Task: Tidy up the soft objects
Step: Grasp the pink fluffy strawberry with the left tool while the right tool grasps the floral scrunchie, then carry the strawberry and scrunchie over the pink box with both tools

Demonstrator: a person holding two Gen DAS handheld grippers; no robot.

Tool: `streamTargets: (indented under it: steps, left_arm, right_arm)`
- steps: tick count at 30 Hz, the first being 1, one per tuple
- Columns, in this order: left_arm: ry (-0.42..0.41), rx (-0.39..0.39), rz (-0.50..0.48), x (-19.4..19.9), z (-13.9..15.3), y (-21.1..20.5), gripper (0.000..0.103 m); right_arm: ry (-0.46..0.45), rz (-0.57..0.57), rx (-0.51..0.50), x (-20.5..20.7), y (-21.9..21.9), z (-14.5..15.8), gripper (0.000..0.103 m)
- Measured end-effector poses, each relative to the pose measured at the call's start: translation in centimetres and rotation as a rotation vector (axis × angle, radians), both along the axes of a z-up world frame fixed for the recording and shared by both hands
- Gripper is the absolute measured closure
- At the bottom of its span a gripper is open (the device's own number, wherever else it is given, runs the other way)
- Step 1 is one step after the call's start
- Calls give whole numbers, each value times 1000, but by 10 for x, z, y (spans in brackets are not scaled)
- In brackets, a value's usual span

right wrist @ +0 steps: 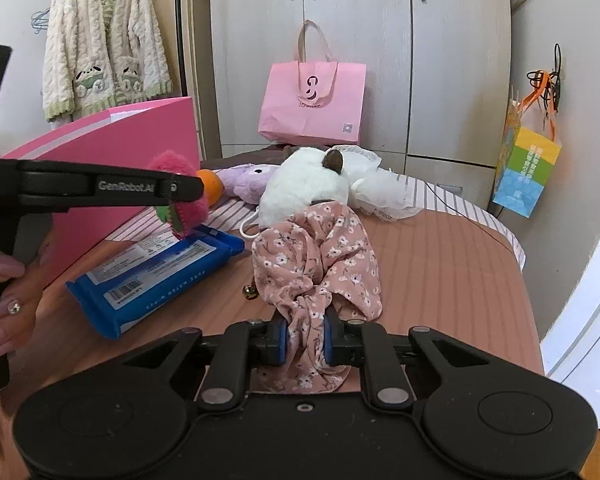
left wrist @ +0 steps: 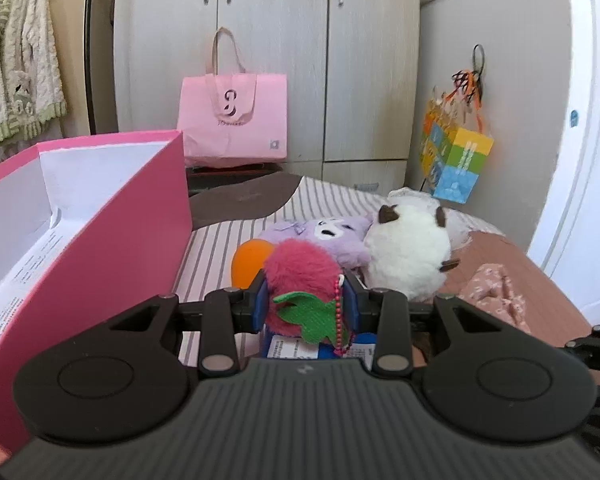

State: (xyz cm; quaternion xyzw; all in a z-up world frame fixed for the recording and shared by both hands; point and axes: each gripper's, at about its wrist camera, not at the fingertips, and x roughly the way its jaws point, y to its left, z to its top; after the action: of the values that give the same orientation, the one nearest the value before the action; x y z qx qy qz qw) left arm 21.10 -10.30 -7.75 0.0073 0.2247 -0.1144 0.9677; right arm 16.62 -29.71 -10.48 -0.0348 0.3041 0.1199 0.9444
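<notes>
While clamped — fuzzy pink strawberry plush (left wrist: pixel 300 268), green felt leaf, bead chain.

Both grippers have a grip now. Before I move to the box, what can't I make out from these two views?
- Pink box floor: left wrist view, cut off by the frame edge and its own wall.
- Orange ball: both views, mostly behind the pink fluffy toy.
- Wipes pack print: right wrist view, too small.
- Floral cloth lower end: right wrist view, under the gripper body.

Two close wrist views along each tool, wardrobe-facing; shared white plush (left wrist: pixel 406 248) (right wrist: pixel 300 188).
</notes>
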Motion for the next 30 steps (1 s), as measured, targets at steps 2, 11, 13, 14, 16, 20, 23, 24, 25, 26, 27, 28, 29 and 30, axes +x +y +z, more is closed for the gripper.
streamTargets:
  steps: [2,11,13,14,16,20,23,24,25,26,27,28,29,30]
  left_arm:
    - [-7,-6,3,-6,3,1,68]
    - [39,-47,-46,-38,21,15,68]
    - [47,-38,-56,-48,25,20,68]
    - [58,-36,-64,-52,27,23,68]
    - [81,-35,-74,-60,29,30,68]
    - [138,-42,-110,-74,31,44,68]
    - [184,-48,-137,-84,29,54,68]
    - [200,-48,-149,-87,28,57,67]
    - [218,-50,-155,-90,26,60,67]
    - [236,-48,-159,-92,25,63,67]
    - [255,-45,-168,-94,24,66,67]
    - [271,-47,-171,-97,23,70,67]
    - [286,-42,-172,-99,22,73,67]
    - [298,-34,-178,-102,22,76,67]
  right_arm:
    - [-5,-6,-4,-3,1,2,85]
    - [-3,-6,-5,-22,6,11,85]
    - [11,0,2,-27,7,13,85]
    - [19,3,6,-29,8,14,85]
    - [26,16,14,-37,9,18,85]
    - [63,47,55,-48,11,27,85]
    - [81,62,56,-55,16,34,85]
    - [89,68,54,-57,19,35,85]
    - [97,74,55,-59,21,37,85]
    - [109,83,60,-61,24,38,85]
    - [122,93,65,-63,27,39,85]
    - [134,103,64,-65,31,40,85]
    - [145,112,59,-67,35,41,85]
    - [153,121,53,-69,39,41,85]
